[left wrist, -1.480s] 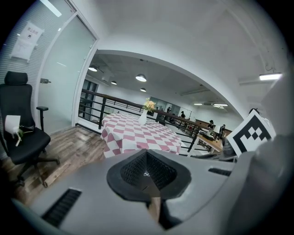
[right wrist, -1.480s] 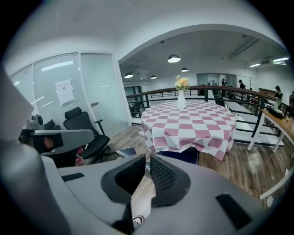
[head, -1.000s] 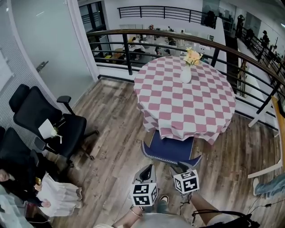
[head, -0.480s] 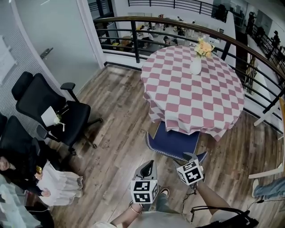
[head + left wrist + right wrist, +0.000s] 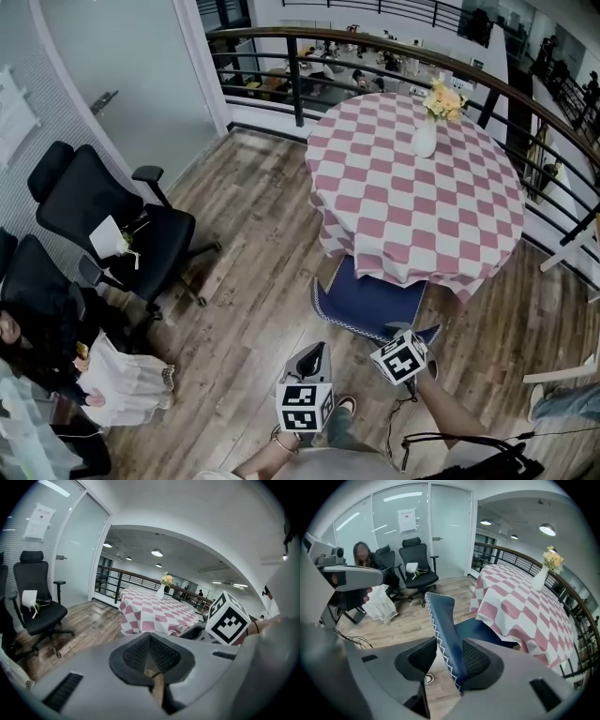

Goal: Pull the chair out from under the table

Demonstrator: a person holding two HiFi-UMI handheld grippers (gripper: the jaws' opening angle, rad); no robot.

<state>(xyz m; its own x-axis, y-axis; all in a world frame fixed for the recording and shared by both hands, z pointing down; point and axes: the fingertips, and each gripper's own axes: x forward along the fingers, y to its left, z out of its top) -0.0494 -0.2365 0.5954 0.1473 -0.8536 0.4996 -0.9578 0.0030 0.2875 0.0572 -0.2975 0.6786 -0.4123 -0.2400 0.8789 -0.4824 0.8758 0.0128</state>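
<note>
Blue chair (image 5: 366, 305) seen tucked half under the checked table (image 5: 422, 206), backrest taken between the parted, lately closing jaws of the right gripper (image 5: 449, 658), nearer one pad, left gripper (image 5: 151, 656) held closed, empty.

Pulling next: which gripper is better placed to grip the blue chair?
Right. The right gripper has the blue chair's backrest between jaws that have just been closing; the left gripper is shut, empty.
</note>
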